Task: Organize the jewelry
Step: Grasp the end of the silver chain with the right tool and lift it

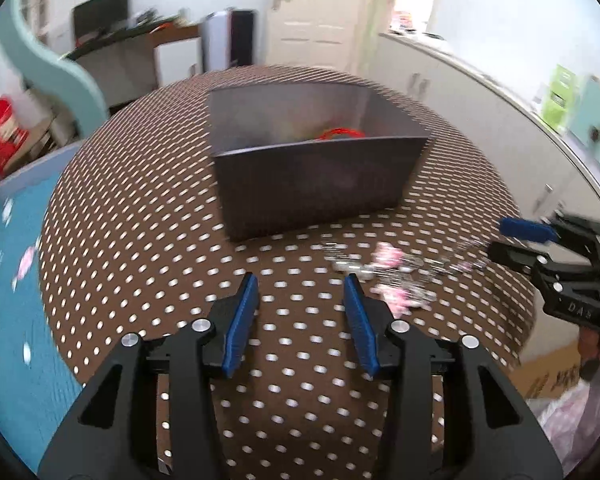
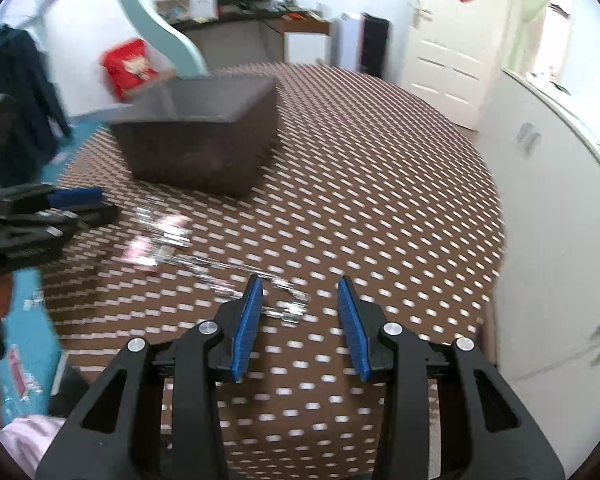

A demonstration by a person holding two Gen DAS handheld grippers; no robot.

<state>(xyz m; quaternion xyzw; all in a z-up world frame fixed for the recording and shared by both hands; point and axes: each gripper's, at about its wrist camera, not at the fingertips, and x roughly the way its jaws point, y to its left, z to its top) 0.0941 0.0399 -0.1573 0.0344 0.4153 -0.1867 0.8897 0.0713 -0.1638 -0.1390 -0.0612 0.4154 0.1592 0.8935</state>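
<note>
Jewelry (image 1: 392, 276) lies loose on the dotted brown tablecloth (image 1: 140, 216), just in front of the dark box (image 1: 316, 184): a blurred tangle of silver chain with pink pieces. I read the layout as deliberate. The box sits upright and open-topped at mid-table, so pieces can be dropped in from above, and the pile is kept near its front wall to shorten each carry. Something red (image 1: 340, 133) shows inside the box near the far wall; I take it for a piece already put away, but blur hides its form.

My left gripper (image 1: 300, 296) hangs over bare cloth to the left of the pile, pads spread, nothing between them. My right gripper (image 2: 300, 300) is over the near end of the chain (image 2: 288, 304). Its pads stand apart with the chain's end lying between them on the cloth, close to the left pad. I see no pinch. I judge it is lined up to pinch that end, since a chain lifts cleanest from one end.

Writing: the right gripper's body, seen from the left camera, carries pale letters that look like "DAS" (image 1: 580, 310); I am not sure of the last one. Red hangings on the walls are too blurred to read.
</note>
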